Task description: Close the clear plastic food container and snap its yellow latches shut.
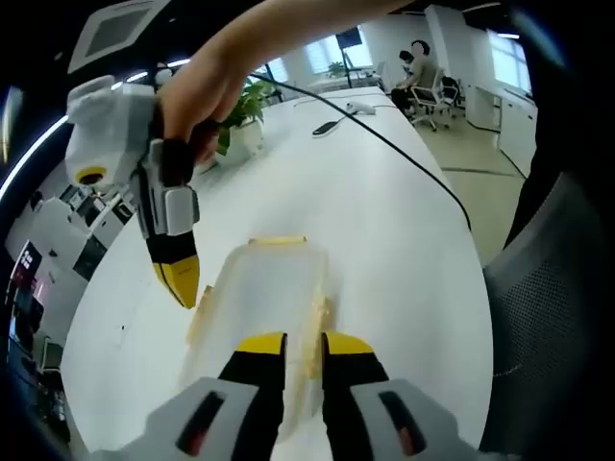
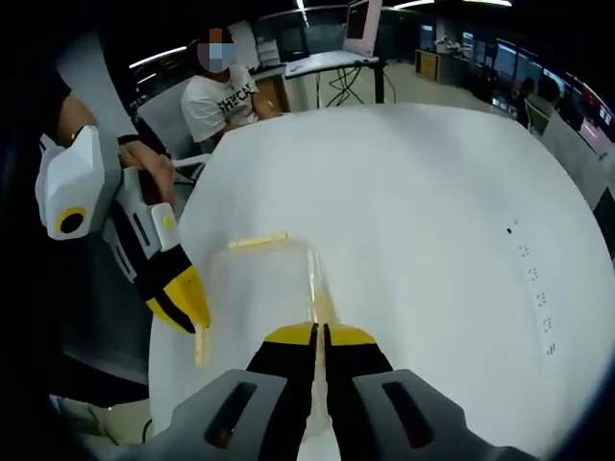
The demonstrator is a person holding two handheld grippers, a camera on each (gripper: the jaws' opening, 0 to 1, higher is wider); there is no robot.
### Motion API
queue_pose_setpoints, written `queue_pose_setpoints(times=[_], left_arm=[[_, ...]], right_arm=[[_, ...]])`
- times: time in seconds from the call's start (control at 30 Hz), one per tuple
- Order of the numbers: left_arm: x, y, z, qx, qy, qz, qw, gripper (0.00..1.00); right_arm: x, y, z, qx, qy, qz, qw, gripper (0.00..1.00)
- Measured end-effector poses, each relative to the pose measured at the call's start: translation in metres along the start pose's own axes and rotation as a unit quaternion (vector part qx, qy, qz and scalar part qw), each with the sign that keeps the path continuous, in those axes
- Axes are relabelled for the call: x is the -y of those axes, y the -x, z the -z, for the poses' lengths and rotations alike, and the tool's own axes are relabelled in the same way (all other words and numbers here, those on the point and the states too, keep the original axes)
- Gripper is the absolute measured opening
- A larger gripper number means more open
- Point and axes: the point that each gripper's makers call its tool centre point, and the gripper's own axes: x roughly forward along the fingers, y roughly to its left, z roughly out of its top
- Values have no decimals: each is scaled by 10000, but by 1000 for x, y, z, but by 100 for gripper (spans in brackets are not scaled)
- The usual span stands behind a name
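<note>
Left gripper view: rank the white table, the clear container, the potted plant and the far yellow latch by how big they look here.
1. White table.
2. Clear plastic container, though it sits close to the camera.
3. Potted plant, farther off, so probably understated.
4. Far yellow latch, a thin strip on the container's far edge.

a white table [image 1: 404, 250] carries the clear container [image 1: 264, 288] and a cable [image 1: 384, 139].

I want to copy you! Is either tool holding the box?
Hard to tell: the left tool straddles the yellow side latch; the right tool looks shut, empty.
</note>
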Motion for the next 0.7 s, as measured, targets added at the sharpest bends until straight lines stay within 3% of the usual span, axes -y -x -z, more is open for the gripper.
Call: queue_pose_setpoints(times=[0.2,0.37,0.43,0.7], left_arm=[[1,-5,-3,-15,-88,36,10000,10],[-2,-6,-2,-57,-170,43,9998,10],[-3,-7,-1,-46,-153,37,9999,10],[-3,-8,0,-21,-526,38,9986,12]], right_arm=[[0,-4,6,-329,287,-74,9990,15],[4,-10,9,-487,212,-262,9982,14],[-1,-11,10,-520,153,-503,9973,15],[-1,-15,9,-712,-8,-854,9938,17]])
